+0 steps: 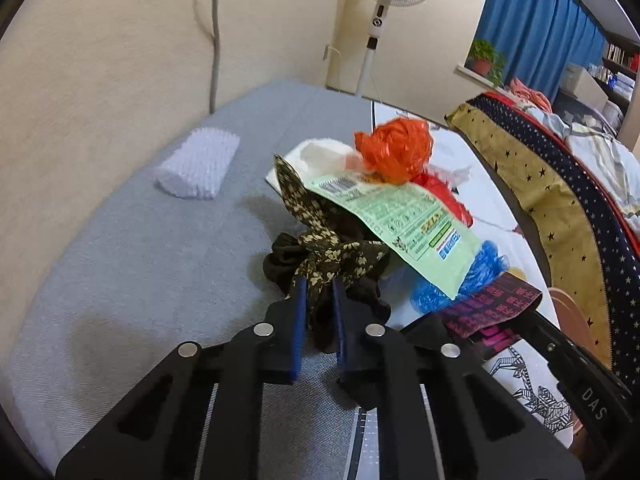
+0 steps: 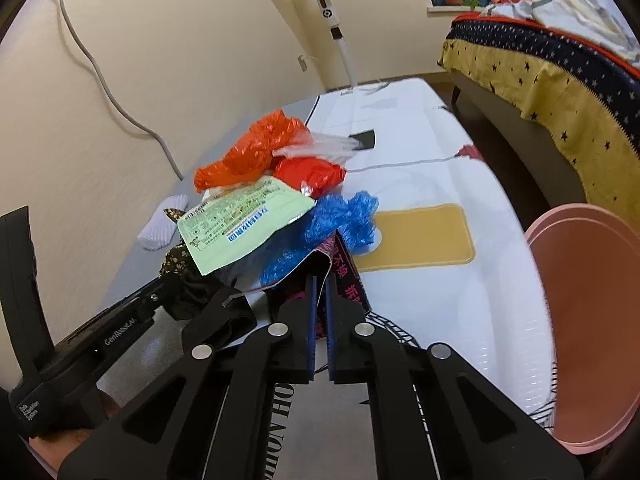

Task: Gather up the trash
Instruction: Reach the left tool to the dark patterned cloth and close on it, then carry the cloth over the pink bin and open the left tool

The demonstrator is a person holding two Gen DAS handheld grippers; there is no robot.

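Soft indoor light, faint shadows, fisheye-warped edges, slight blur

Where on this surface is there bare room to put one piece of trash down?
The grey mat is bare between the white bristly block and the left gripper. The white sheet is bare between the yellow patch and the pink bin. The middle is crowded: orange bag, green wrapper, blue bag.

The left claw (image 1: 319, 292) points forward with its blue-padded fingers (image 1: 298, 320) drawn close — pinched on dark floral fabric (image 1: 320, 256). The right claw (image 2: 320, 284) sits just beside it, fingers nearly together — clamped on a black-and-pink wrapper (image 2: 344, 268).
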